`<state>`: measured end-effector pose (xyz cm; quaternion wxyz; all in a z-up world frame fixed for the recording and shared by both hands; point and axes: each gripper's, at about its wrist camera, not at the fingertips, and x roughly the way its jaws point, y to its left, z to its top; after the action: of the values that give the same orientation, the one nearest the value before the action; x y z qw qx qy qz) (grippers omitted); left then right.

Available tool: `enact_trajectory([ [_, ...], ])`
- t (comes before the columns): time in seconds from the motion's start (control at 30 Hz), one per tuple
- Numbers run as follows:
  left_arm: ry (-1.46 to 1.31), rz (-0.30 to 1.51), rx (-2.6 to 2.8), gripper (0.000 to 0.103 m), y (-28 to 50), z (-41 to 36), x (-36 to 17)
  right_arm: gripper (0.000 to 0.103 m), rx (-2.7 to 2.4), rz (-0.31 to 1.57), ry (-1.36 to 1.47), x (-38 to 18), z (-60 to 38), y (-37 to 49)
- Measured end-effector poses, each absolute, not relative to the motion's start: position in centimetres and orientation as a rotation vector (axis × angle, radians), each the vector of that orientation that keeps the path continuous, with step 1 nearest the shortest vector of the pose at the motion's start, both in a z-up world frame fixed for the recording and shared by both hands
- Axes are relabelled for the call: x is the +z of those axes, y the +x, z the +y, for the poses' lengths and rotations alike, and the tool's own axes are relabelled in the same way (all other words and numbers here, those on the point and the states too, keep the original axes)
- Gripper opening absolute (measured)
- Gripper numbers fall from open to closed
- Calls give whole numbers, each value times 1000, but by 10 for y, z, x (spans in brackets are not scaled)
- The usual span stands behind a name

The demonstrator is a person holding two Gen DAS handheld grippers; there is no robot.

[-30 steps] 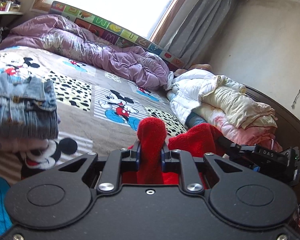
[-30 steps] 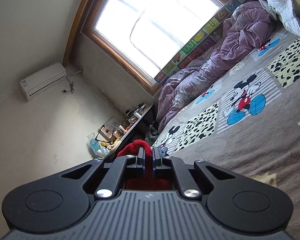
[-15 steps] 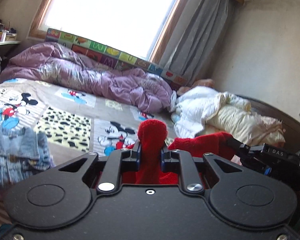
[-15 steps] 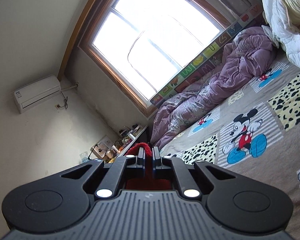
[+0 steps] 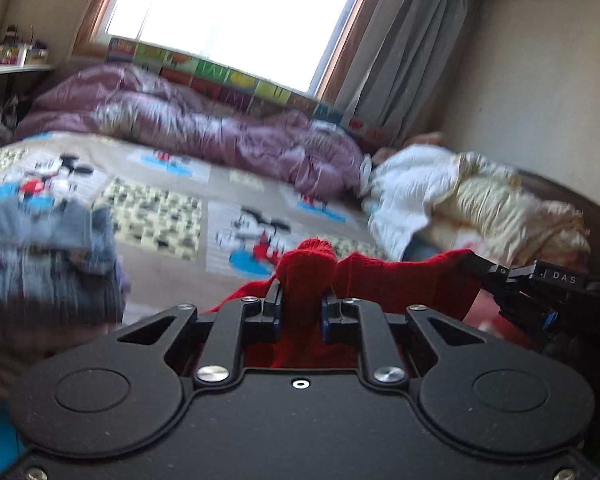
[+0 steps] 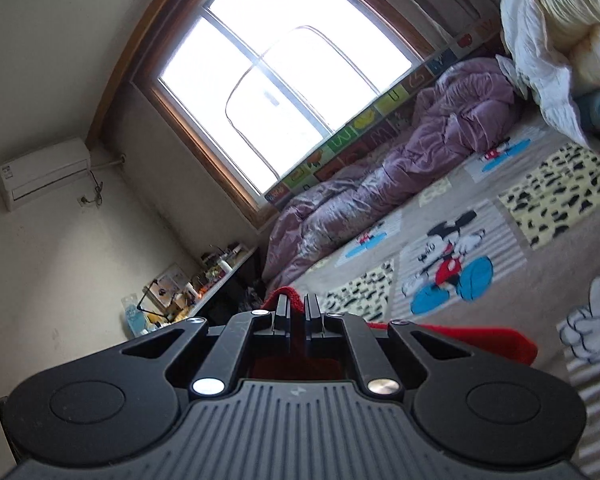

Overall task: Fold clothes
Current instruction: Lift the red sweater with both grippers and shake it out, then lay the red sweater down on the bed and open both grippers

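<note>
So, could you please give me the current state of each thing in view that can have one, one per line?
left gripper: shut on the red garment
right gripper: shut on the red garment
red garment: held up between both grippers, above the bed
denim garment: folded, lying on the bed
purple duvet: crumpled along the window side
curtain: drawn aside, window uncovered

The red knit garment hangs stretched above the bed — 1 bunched fold pokes up, edge taut.
</note>
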<state>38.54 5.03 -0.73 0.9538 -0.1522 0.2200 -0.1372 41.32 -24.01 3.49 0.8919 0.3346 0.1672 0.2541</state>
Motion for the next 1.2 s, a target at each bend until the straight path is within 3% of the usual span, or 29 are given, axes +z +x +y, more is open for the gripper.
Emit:
enact_trajectory([
  [0.33, -316, 528, -260, 15, 315, 47, -41, 8, 490, 425, 710, -29, -243, 328],
  [1.2, -32, 552, -199, 13, 153, 32, -112, 8, 457, 479, 523, -81, -227, 137],
])
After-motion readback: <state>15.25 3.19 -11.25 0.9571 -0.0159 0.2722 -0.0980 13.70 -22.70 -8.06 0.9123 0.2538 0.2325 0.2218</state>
